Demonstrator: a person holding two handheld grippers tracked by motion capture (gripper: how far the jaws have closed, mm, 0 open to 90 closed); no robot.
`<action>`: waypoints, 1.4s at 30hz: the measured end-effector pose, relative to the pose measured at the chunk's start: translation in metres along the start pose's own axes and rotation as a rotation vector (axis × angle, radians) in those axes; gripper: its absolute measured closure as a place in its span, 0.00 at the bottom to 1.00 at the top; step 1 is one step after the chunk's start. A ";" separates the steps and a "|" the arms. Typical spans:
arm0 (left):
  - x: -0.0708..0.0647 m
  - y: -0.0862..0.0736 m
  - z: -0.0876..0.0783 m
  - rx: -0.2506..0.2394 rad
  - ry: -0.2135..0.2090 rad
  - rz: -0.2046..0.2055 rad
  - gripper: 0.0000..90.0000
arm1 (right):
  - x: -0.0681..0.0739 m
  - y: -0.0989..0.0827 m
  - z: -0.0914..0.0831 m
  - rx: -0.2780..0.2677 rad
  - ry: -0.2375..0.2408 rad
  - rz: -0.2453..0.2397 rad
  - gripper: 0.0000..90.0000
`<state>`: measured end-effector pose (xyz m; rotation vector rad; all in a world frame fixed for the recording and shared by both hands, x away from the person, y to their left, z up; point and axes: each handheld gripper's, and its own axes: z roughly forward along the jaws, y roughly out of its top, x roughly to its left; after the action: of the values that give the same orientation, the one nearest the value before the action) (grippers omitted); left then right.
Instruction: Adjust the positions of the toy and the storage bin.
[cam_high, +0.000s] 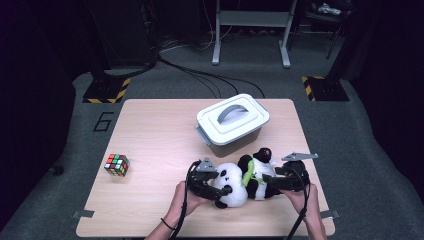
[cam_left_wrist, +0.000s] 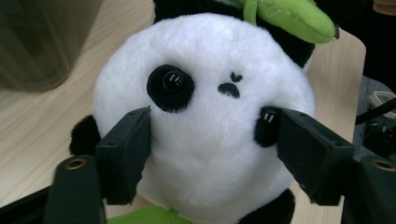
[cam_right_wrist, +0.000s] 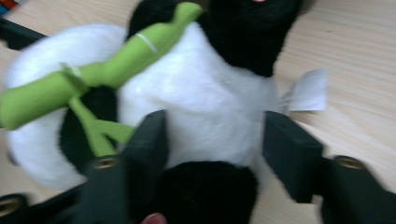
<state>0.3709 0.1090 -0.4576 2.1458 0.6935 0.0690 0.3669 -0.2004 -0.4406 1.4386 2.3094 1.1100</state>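
A plush panda (cam_high: 239, 186) lies on its side near the front edge of the wooden table (cam_high: 160, 130), with a green bamboo stalk (cam_high: 246, 174) across its chest. My left gripper (cam_high: 225, 189) comes from the left and is shut on the panda's white head (cam_left_wrist: 205, 70): in the left gripper view (cam_left_wrist: 205, 135) both pads press into the fur below the eyes. My right gripper (cam_high: 270, 189) comes from the right. In the right gripper view (cam_right_wrist: 215, 140), which is blurred, its jaws clamp the white belly (cam_right_wrist: 205, 93) beside the bamboo stalk (cam_right_wrist: 116, 60).
A white lidded box (cam_high: 232, 120) with a grey handle stands just behind the panda. A colour cube (cam_high: 116, 164) sits at the table's left side. Both forearms come in over the front edge. A white tag (cam_right_wrist: 306, 91) sticks out of the panda.
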 end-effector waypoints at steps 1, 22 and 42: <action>0.001 0.000 0.000 0.005 -0.006 0.000 0.33 | 0.001 -0.001 0.001 -0.009 0.015 0.001 0.56; 0.039 -0.023 -0.047 0.033 0.041 -0.061 0.32 | 0.067 -0.008 0.023 -0.020 0.063 -0.020 0.59; 0.002 0.018 -0.042 -0.049 0.079 -0.040 0.16 | 0.010 -0.026 -0.023 -0.194 -0.095 0.027 0.02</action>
<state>0.3685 0.1314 -0.4182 2.0903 0.7726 0.1487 0.3316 -0.2093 -0.4399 1.4206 2.0618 1.2079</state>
